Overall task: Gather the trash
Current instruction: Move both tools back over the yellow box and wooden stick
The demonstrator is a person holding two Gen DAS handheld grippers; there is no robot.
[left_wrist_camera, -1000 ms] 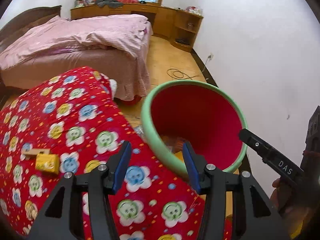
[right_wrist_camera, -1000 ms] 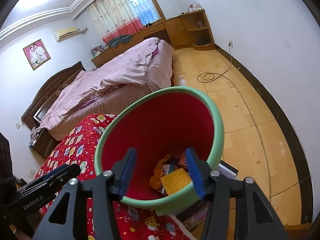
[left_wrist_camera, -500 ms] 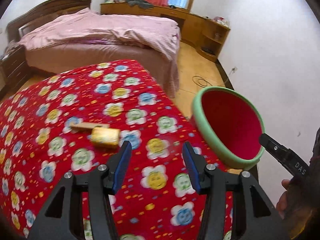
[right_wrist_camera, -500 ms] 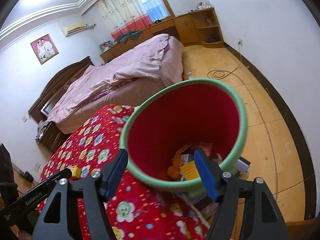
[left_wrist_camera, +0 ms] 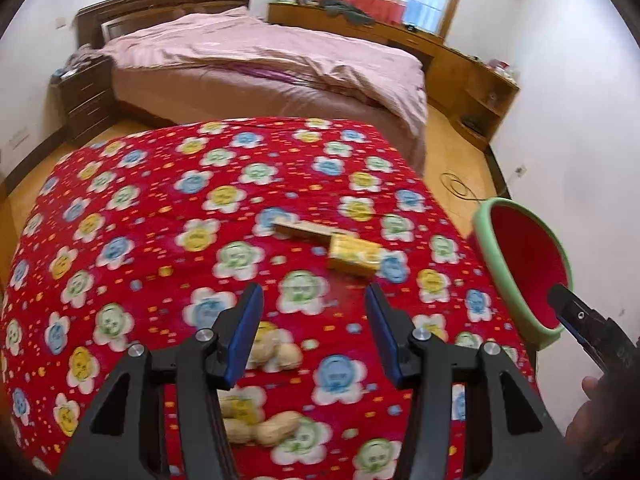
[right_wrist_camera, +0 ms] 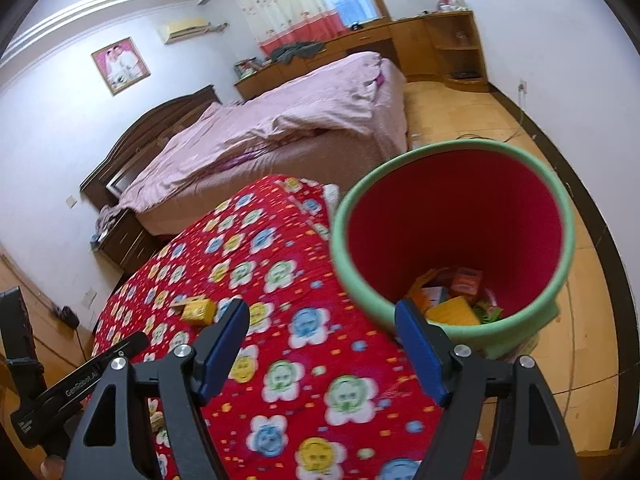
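A yellow box (left_wrist_camera: 353, 255) and a flat tan carton (left_wrist_camera: 308, 229) lie on the red flowered cloth (left_wrist_camera: 160, 216). Several peanuts (left_wrist_camera: 276, 432) lie near my left gripper's base. My left gripper (left_wrist_camera: 312, 312) is open and empty above the cloth, short of the yellow box. A bin with a green rim (right_wrist_camera: 360, 280) and red inside stands at the table's right edge and holds several pieces of trash (right_wrist_camera: 452, 300). My right gripper (right_wrist_camera: 320, 328) is open and empty, just left of the bin. The box also shows in the right wrist view (right_wrist_camera: 198, 311).
A bed with pink covers (left_wrist_camera: 260, 60) stands behind the table. Wooden cabinets (left_wrist_camera: 472, 80) line the far wall. A cable (left_wrist_camera: 456, 188) lies on the wooden floor. The white wall (left_wrist_camera: 580, 140) is close behind the bin.
My left gripper swung left from the bin toward the table middle; the box and carton now lie ahead of it. My right gripper opened wider and pulled back left of the bin.
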